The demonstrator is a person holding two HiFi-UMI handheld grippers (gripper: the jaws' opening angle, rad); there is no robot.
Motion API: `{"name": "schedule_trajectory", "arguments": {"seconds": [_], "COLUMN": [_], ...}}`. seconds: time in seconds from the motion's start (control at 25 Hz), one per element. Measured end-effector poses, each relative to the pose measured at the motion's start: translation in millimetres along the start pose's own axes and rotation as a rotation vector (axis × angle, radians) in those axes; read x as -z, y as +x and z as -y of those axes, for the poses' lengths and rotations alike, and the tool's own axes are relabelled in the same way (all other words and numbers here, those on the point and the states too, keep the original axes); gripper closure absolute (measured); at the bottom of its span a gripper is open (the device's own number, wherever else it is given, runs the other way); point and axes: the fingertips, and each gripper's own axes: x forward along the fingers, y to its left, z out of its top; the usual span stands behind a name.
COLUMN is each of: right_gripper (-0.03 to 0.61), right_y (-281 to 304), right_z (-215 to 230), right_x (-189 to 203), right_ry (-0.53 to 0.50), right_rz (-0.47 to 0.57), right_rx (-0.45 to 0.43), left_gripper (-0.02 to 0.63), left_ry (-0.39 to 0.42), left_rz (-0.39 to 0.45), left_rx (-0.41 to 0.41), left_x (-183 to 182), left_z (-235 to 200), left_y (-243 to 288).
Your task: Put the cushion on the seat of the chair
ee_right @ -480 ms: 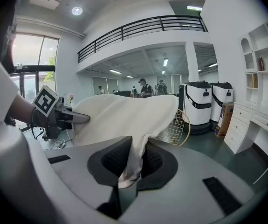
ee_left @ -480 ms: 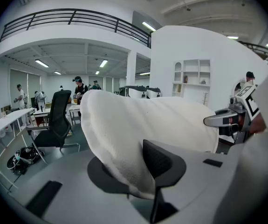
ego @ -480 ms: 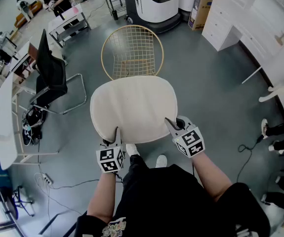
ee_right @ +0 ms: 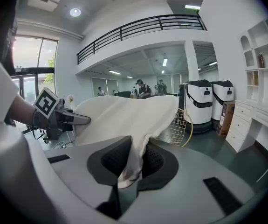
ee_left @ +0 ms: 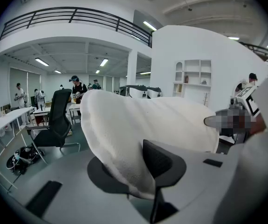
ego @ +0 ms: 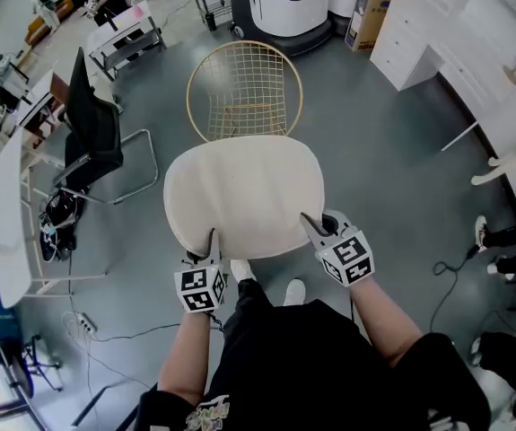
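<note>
Cream-white fabric covers the broad, rounded seat cushion (ego: 244,196), which is held up flat in front of the person, above the grey floor (ego: 392,169) and on the near side of the chair rather than on its seat. The left gripper (ego: 212,241) has its jaws pinching the cushion's near left edge. In the left gripper view a thick fold of the fabric sits clamped between the dark pads, which it keeps a little apart. The right gripper (ego: 312,226) pinches the near right edge. In the right gripper view its jaws are pressed almost together on a thin fold, with a small tail of cloth hanging below the pads. The round gold wire-mesh chair (ego: 244,88) stands on the floor just beyond the cushion, and in the head view the cushion's far edge covers the chair's near rim. I cannot tell whether the two touch. To the left a black office chair (ego: 91,128) stands beside a long white desk (ego: 6,205). Farther off are white machines with black bands (ego: 280,3), a brown cardboard box (ego: 361,16) and a white drawer cabinet (ego: 410,48).
</note>
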Motion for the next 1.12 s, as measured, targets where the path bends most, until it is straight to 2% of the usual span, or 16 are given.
{"name": "schedule_trajectory", "arguments": {"seconds": [0.52,1.12], "right_gripper": [0.528,0.528], "right_y": [37,130], "right_z": [-14,-25], "right_x": [-19,-57], "right_ry": [0.02,0.057], "right_rz": [-0.004,-0.017], "right_rx": [0.029,0.074], "left_gripper": [0.506,0.506], "left_ry": [0.012,0.016], "left_rz": [0.002,-0.003], "left_rx": [0.033,0.079], "left_x": [-13,-42], "left_z": [-43,-133], "left_y": [15,66]}}
